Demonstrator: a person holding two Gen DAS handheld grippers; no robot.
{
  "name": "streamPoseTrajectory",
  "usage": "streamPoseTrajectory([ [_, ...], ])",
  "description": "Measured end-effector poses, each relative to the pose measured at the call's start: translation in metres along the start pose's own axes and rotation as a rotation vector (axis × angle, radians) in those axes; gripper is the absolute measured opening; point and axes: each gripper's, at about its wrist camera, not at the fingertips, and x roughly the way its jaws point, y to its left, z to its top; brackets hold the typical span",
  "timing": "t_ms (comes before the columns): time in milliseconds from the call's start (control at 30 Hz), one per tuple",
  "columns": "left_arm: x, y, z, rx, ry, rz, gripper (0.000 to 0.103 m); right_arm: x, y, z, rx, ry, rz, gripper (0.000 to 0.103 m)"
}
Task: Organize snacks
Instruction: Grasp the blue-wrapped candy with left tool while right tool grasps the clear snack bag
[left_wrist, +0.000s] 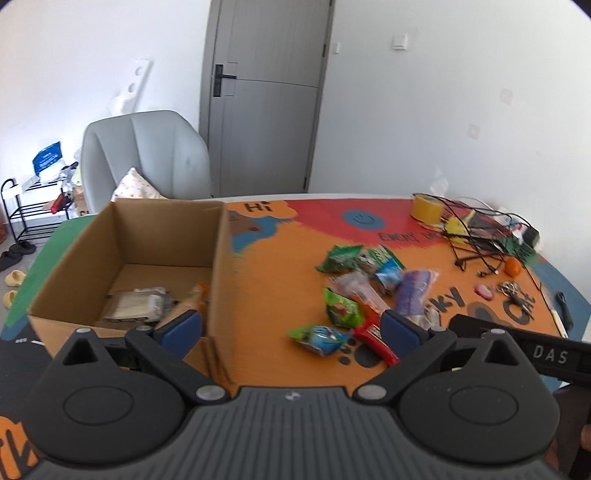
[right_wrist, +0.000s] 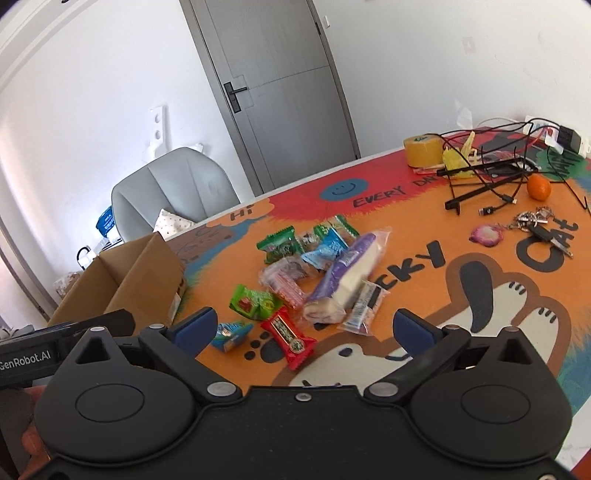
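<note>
We judge red candy wrapper (right_wrist: 288, 338) light, crinkly, slippery; pinch across middle. Right hand-held gripper (right_wrist: 303, 330) spread wide, empty; left hand-held gripper (left_wrist: 291, 326) likewise gaping, nothing held.

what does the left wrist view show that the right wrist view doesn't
Only the left wrist view looks inside the cardboard box, where a few packets already lie. Only the right wrist view shows the white charger plug and the full "LUCKY CAT" lettering. Both share the snack pile, yellow tape roll, orange fruit, keys, grey chair and door.
</note>
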Motion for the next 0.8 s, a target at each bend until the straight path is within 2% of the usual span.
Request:
streamPoseTrajectory([
  [167, 0.010, -0.013, -0.006, 0.022, 0.005, -0.042, 0.102, 0.004, -0.008, -0.005, 0.001, 0.006, 0.002, 0.103],
  [333, 0.019, -0.020, -0.011, 0.015, -0.008, -0.072, 0.102, 0.011, -0.023, -0.008, 0.037, -0.009, -0.044, 0.101],
  [400, 0.024, -0.023, -0.012, 0.014, -0.017, -0.075, 0.101, 0.015, -0.028, -0.008, 0.046, -0.007, -0.062, 0.086],
  [500, 0.034, -0.027, -0.013, 0.021, -0.003, -0.078, 0.099, 0.023, -0.034, -0.010, 0.056, 0.014, -0.064, 0.073],
  [700, 0.054, -0.035, -0.020, 0.033, 0.014, -0.077, 0.083, 0.036, -0.040, -0.013, 0.076, 0.031, -0.075, 0.060],
  [800, 0.066, -0.036, -0.023, 0.031, 0.031, -0.069, 0.074, 0.042, -0.043, -0.013, 0.089, 0.036, -0.072, 0.058],
])
